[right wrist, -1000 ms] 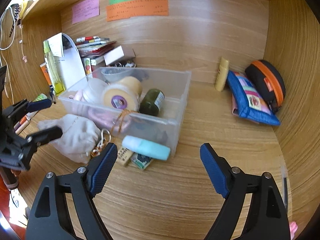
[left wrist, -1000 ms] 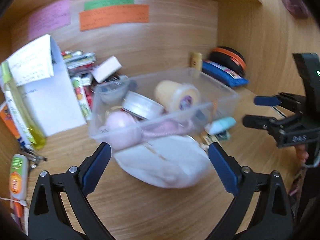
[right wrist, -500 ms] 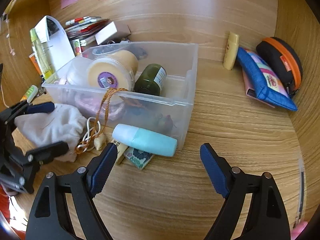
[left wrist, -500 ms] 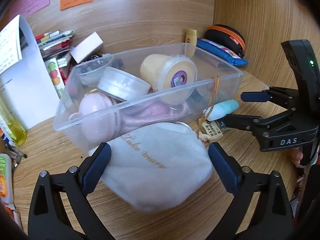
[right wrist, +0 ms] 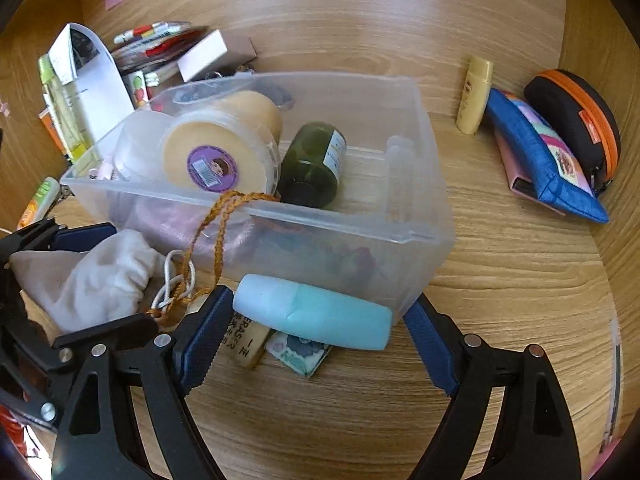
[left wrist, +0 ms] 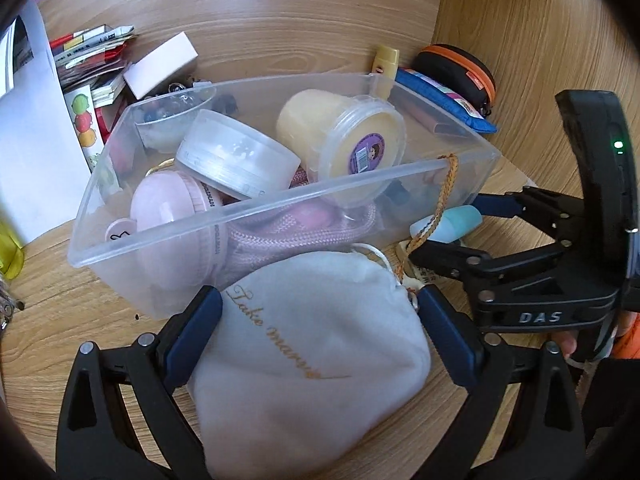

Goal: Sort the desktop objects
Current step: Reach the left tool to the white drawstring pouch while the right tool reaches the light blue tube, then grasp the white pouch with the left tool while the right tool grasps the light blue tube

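Wood-grain panels wall in the desk [right wrist: 500, 280] on the back and right, with coloured paper notes stuck high on the back panel. Mid-desk stands a clear plastic storage bin [right wrist: 348, 240] holding a pale yellow lidded tub [left wrist: 344, 140], a dark green jar [right wrist: 316, 164], a frosted round container [left wrist: 236, 160] and a pink round case [left wrist: 172, 216]. An orange braided cord [right wrist: 216, 224] hangs over its front rim.

Against the bin's front lies a white cloth drawstring pouch with gold script [left wrist: 312, 360]; the left gripper [left wrist: 320, 340] has its fingers spread wide on either side of it, apparently just short of pressing. Beside it a light turquoise plastic tube [right wrist: 316, 312] lies between the wide-open fingers of the right gripper [right wrist: 320, 340], over a small eraser and a patterned card.
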`<state>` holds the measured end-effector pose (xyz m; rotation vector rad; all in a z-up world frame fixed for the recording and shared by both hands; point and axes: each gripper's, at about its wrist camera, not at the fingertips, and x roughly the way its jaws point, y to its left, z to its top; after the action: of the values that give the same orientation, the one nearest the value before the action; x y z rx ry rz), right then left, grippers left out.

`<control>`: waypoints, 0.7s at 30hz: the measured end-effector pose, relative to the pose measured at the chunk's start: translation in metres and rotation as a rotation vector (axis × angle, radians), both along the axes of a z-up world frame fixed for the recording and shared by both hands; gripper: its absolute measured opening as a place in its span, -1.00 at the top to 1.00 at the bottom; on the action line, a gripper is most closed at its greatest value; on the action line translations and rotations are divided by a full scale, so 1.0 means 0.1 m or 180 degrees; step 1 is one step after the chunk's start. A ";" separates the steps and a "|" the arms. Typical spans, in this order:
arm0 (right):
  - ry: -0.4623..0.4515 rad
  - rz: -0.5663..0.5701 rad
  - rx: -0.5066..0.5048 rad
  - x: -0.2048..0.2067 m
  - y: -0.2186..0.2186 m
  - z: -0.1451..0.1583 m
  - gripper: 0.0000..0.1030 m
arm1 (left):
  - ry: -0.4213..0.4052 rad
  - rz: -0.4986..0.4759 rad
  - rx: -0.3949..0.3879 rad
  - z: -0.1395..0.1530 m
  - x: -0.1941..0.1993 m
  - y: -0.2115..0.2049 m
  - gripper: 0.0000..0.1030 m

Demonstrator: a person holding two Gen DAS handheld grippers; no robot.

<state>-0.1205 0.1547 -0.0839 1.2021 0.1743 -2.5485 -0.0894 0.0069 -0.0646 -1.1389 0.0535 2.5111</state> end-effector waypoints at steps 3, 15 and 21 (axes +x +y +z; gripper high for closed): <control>-0.0022 -0.0042 -0.0045 -0.03 0.02 -0.01 -0.53 | -0.0055 -0.0009 0.0055 -0.01 -0.02 -0.02 -0.83; 0.0036 0.0032 -0.0247 0.14 0.18 0.07 -0.37 | 0.0031 0.0004 -0.0070 -0.02 0.04 -0.04 -0.30; 0.0146 0.0121 -0.0312 0.30 0.23 0.16 -0.37 | 0.0129 0.0100 -0.0071 0.01 0.17 -0.03 -0.16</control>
<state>-0.0902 0.1777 -0.0678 1.0945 0.0807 -2.5216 -0.0726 0.0043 -0.0632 -1.1055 0.0751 2.5676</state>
